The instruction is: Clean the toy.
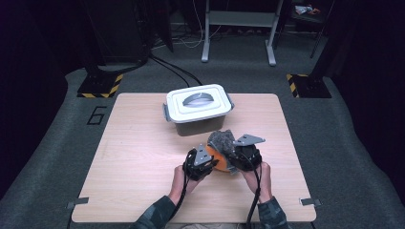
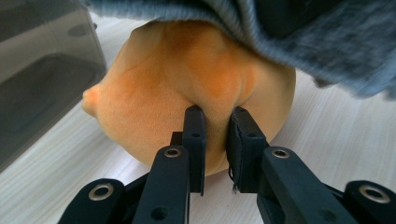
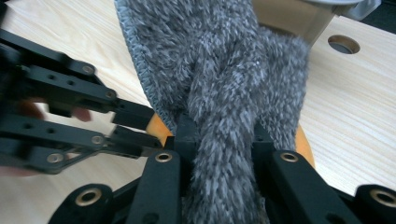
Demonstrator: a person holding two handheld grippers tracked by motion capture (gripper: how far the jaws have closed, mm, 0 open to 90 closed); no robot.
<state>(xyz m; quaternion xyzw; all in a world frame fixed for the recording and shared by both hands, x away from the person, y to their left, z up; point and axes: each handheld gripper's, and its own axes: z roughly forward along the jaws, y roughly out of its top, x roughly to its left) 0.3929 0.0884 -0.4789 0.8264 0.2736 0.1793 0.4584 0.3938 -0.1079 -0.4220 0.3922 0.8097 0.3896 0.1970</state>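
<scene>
Grey fuzzy cloth (image 3: 224,93) hides orange plush (image 3: 156,125).

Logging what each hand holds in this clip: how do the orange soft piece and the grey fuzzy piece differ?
The orange piece is smooth, rounded and short-napped; the grey piece is shaggy and lies draped over it. The left gripper pinches a fold of the orange piece; the right gripper clamps the grey piece. Both look soft.

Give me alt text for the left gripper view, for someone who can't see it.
The left gripper pinches a fold of a soft orange plush ball between its two black jaws, on a pale wooden table. A fuzzy grey cloth drapes over the ball's top, and a translucent grey bin stands at the left edge.
</scene>
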